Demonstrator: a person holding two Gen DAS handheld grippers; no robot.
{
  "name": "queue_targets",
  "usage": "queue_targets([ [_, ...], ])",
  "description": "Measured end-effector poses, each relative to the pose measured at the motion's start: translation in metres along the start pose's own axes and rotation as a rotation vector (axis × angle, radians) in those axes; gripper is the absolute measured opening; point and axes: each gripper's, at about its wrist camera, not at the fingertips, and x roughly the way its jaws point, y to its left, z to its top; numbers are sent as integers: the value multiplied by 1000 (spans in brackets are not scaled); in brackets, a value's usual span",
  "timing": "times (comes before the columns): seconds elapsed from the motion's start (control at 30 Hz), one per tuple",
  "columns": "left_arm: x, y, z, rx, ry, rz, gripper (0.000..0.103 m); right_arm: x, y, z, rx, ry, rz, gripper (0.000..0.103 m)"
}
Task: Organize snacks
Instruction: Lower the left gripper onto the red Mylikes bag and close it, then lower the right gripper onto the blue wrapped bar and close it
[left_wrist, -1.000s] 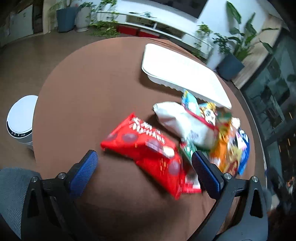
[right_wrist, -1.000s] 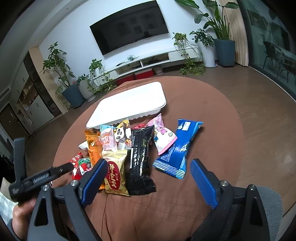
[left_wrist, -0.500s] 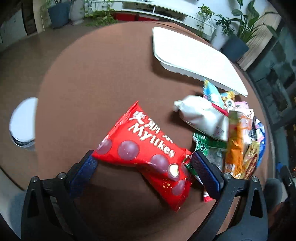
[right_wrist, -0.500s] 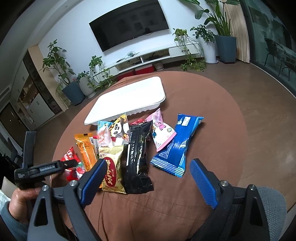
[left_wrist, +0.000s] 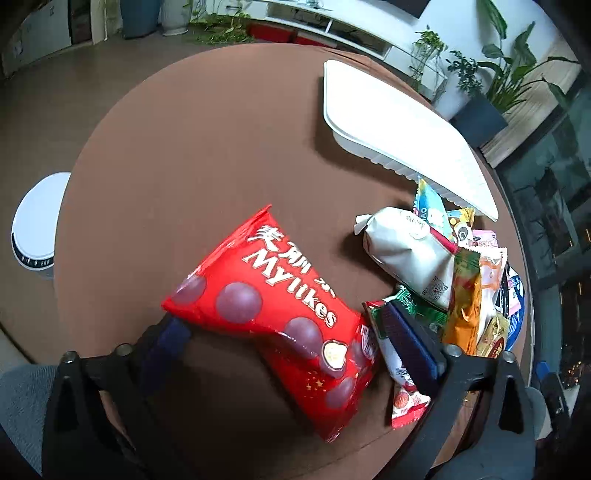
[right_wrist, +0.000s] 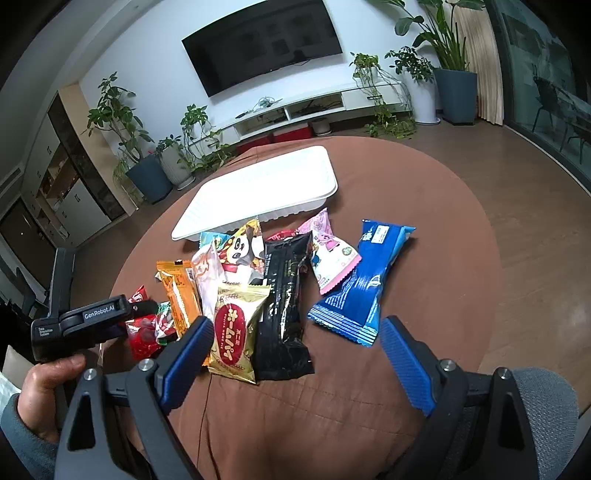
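Note:
A red Mylikes bag (left_wrist: 266, 295) lies on the brown table between the fingers of my left gripper (left_wrist: 282, 321), whose jaws are closing around it; the pads sit at the bag's edges without a clear squeeze. Right of the bag is a pile of snacks, with a white bag (left_wrist: 406, 251) on top. The white tray (left_wrist: 388, 110) stands empty behind the pile. In the right wrist view my right gripper (right_wrist: 297, 328) hangs open over a gold packet (right_wrist: 236, 332) and a black packet (right_wrist: 284, 295), holding nothing. A blue packet (right_wrist: 364, 280) lies to the right.
A white round appliance (left_wrist: 35, 225) stands on the floor left of the table. A hand (right_wrist: 44, 380) holds the left gripper's handle at the table's left edge. Bare brown cloth (left_wrist: 207, 147) spreads left of the tray. Potted plants and a TV cabinet stand behind.
My left gripper has come down and closer to the red bag, and its jaws have narrowed around it. The right gripper has stayed where it was.

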Motion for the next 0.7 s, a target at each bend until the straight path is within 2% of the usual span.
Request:
queue_targets([
  [0.03,0,-1,0,20,-7,2,69,0,-1,0,1,0,-1,93],
  [0.13,-1,-3,2,64,0,-23,50,1,-1,-2,4,5,-5,93],
  [0.3,-1,-8,3,153,3,-10,48,3,0,-3,-4,15,-14,93],
  [0.43,-9,-2,5,208,-3,4,34,1,-4,0,3,3,-43,93],
  [0.63,-9,-5,4,281,-4,26,32,5,-4,4,-5,16,-62,93],
  [0.7,-9,-4,3,286,0,11,31,7,1,5,-25,21,-56,93],
])
